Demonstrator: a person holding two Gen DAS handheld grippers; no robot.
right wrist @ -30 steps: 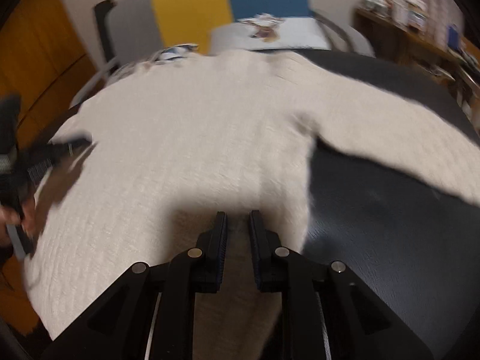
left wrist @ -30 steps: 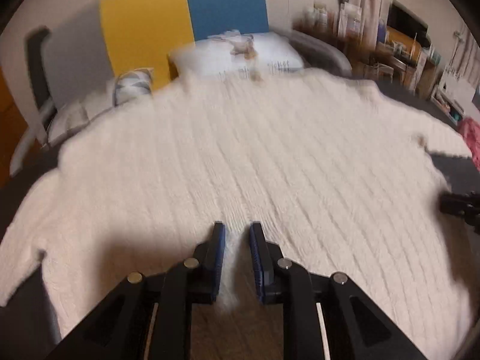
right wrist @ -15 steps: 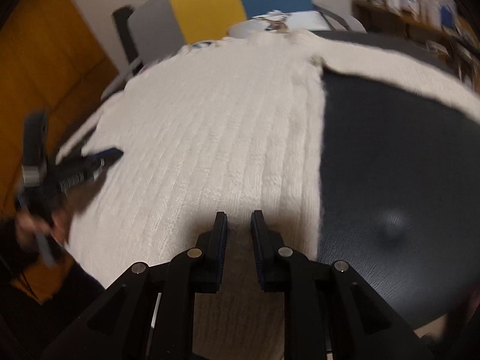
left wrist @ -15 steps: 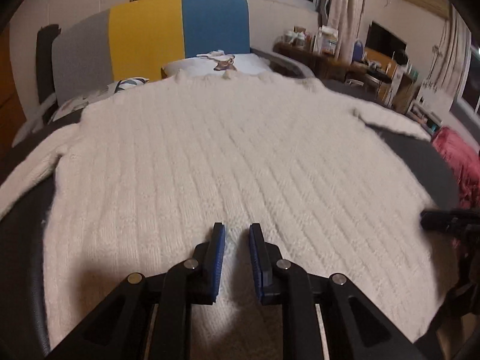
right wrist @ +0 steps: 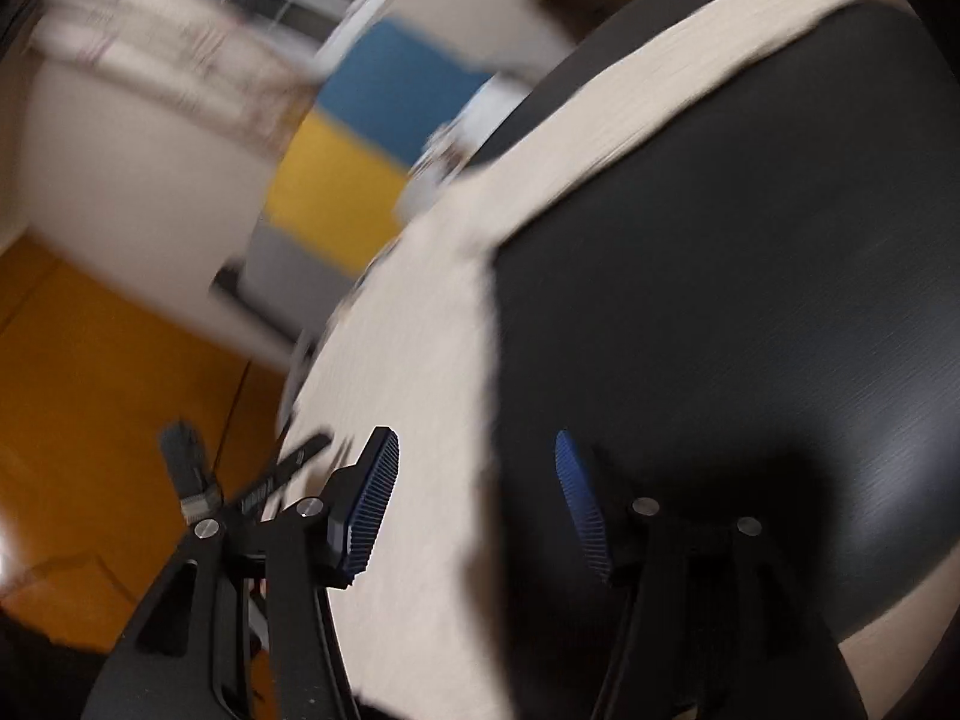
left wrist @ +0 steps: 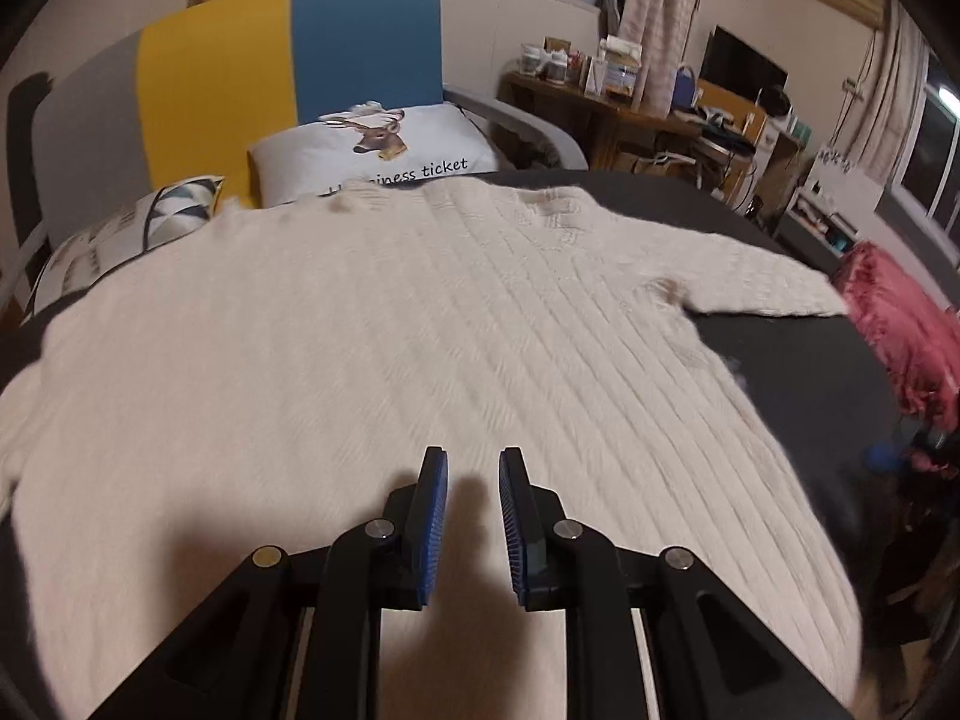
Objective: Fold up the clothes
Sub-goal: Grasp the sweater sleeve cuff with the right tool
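While it lay spread flat on the dark table, the cream ribbed sweater showed long knitted ridges running away from the left gripper, with one sleeve stretched out to the right of the fingers. That gripper's blue-padded fingers stood slightly parted above the hem, gripping nothing. Though blurred, the right gripper was spread wide, the sweater's side edge lying between and ahead of its fingers.
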